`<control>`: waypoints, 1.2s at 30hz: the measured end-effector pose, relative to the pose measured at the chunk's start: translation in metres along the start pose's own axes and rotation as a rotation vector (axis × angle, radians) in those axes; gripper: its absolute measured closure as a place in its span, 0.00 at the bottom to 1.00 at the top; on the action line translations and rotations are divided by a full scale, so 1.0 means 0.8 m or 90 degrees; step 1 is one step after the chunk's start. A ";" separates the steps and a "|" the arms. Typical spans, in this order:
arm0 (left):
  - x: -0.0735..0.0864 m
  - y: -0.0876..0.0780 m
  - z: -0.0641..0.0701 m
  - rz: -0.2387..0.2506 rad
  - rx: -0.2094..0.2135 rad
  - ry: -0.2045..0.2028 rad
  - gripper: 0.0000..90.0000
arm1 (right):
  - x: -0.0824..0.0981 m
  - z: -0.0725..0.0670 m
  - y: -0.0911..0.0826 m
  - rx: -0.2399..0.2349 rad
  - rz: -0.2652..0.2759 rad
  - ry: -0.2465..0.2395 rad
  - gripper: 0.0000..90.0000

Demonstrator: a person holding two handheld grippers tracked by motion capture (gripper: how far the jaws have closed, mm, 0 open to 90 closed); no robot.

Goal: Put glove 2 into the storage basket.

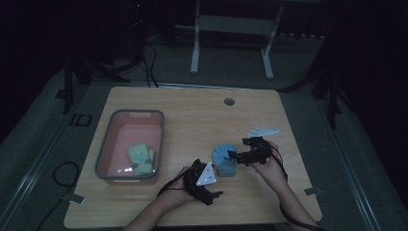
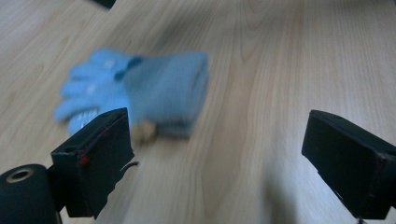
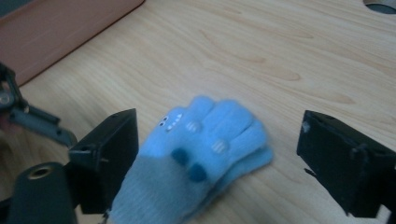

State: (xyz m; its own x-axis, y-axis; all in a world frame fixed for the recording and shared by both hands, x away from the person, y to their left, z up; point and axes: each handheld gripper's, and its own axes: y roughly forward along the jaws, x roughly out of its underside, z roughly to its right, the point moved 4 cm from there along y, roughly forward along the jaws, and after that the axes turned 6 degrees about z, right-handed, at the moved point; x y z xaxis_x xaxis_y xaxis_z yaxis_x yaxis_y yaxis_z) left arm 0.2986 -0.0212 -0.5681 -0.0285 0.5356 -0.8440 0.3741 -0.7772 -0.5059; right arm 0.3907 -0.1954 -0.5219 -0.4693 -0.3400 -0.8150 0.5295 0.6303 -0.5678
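Nearest the person, the left gripper (image 1: pixel 215 193) hangs with its fingers (image 2: pixel 95 156) spread and nothing between them, the blue glove (image 2: pixel 140 91) lying flat on the wooden table (image 1: pixel 192 110) just beyond its fingertips. The right gripper (image 1: pixel 232 155) is likewise spread wide, its fingers (image 3: pixel 109 154) standing either side of the glove's cuff without pressing it. Farther off, well left of both, a yellow-green glove (image 1: pixel 141 159) already lies in the pink bin (image 1: pixel 109 139), so I judge the sorting about half done: the blue glove remains to be gripped and carried over.
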 end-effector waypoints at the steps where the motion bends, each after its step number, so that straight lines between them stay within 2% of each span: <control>1: -0.003 0.004 -0.001 -0.003 0.001 0.009 0.12 | -0.001 0.001 0.001 -0.002 -0.001 0.004 0.13; 3: -0.009 0.011 -0.004 -0.005 0.002 0.030 0.14 | -0.001 0.003 0.005 -0.010 -0.002 0.015 0.12; 6: -0.016 0.022 -0.010 -0.015 0.008 0.060 0.17 | 0.000 0.006 0.013 -0.011 -0.015 0.010 0.17; 7: -0.017 0.025 -0.011 -0.015 0.009 0.070 0.18 | 0.000 0.007 0.018 -0.016 -0.020 0.012 0.23; 9: -0.018 0.032 -0.015 -0.025 0.013 0.084 0.23 | 0.002 0.010 0.025 -0.012 -0.027 0.005 0.25; 11: -0.017 0.039 -0.018 -0.031 0.015 0.097 0.26 | 0.003 0.012 0.032 -0.008 -0.038 0.003 0.33; 13: -0.016 0.045 -0.021 -0.036 0.020 0.099 0.31 | 0.004 0.016 0.040 -0.003 -0.045 0.001 0.34; 16: -0.014 0.052 -0.023 -0.045 0.028 0.104 0.37 | 0.007 0.022 0.049 -0.002 -0.052 0.017 0.35; 19: -0.011 0.059 -0.024 -0.057 0.026 0.110 0.42 | 0.010 0.025 0.053 0.007 -0.060 0.022 0.35; 21: -0.009 0.062 -0.025 -0.061 0.024 0.113 0.46 | 0.020 0.028 0.062 0.013 -0.081 0.028 0.35; 23: -0.009 0.062 -0.026 -0.062 0.018 0.112 0.49 | 0.025 0.029 0.066 0.005 -0.085 0.030 0.35; 25: -0.008 0.061 -0.028 -0.062 0.015 0.112 0.51 | 0.028 0.029 0.068 0.007 -0.091 0.029 0.34; 26: -0.007 0.061 -0.029 -0.065 0.008 0.112 0.58 | 0.032 0.028 0.071 0.008 -0.093 0.022 0.34; 29: -0.006 0.061 -0.031 -0.068 0.007 0.107 0.67 | 0.033 0.026 0.071 0.017 -0.093 0.010 0.34; 32: -0.007 0.060 -0.033 -0.071 0.011 0.103 0.73 | 0.034 0.023 0.071 0.018 -0.092 0.002 0.38; 36: -0.009 0.059 -0.036 -0.073 0.013 0.088 0.80 | 0.034 0.020 0.070 -0.001 -0.095 -0.001 0.54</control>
State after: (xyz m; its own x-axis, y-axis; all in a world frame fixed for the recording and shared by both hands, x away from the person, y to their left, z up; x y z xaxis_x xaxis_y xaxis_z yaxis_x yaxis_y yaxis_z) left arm 0.3432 -0.0524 -0.5812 0.0577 0.6605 -0.7486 0.3567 -0.7140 -0.6024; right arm 0.4190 -0.1804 -0.5774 -0.5418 -0.4303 -0.7220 0.4532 0.5739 -0.6821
